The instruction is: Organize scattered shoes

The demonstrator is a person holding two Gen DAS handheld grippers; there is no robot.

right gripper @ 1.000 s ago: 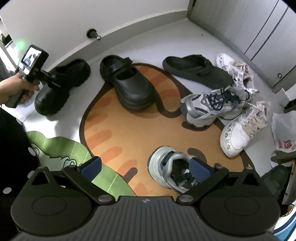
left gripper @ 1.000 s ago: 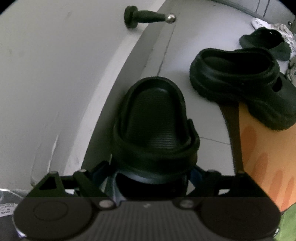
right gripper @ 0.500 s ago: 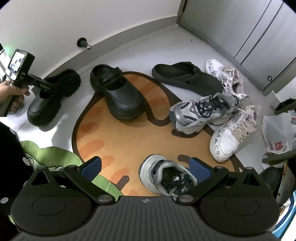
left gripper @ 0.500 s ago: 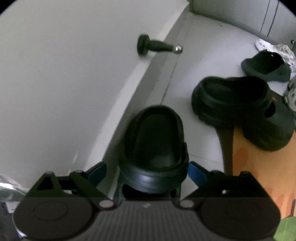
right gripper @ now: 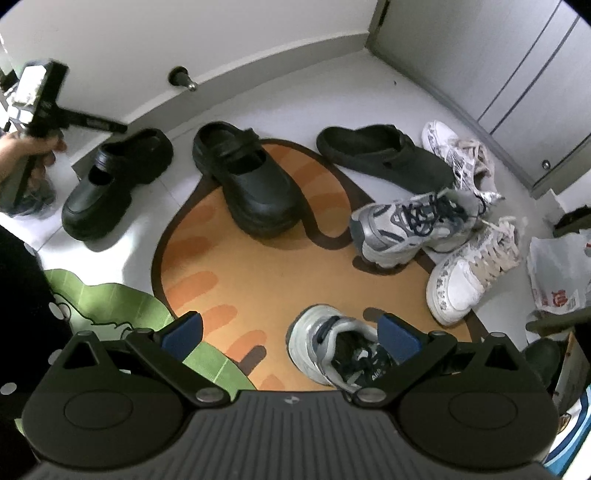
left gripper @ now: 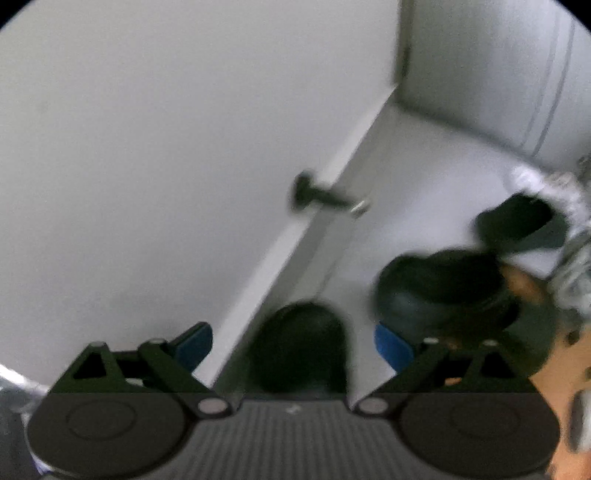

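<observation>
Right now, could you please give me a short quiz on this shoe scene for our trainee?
1. True or false: the left gripper grips a clog.
2. Which shoe lies nearest the right gripper? A slipper, B grey sneaker, C white sneaker.
3. Fill in: a ___ sticks out from the wall.
Key: 1 false, it is open; 2 B; 3 doorstop.

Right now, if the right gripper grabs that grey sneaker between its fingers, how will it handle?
The grey sneaker probably gives at its padded collar, so the grip may squash it. Its loose dark laces could dangle or snag. The chunky sole suggests it stays flat if pushed across the orange mat, likely dragging rather than sliding.
</observation>
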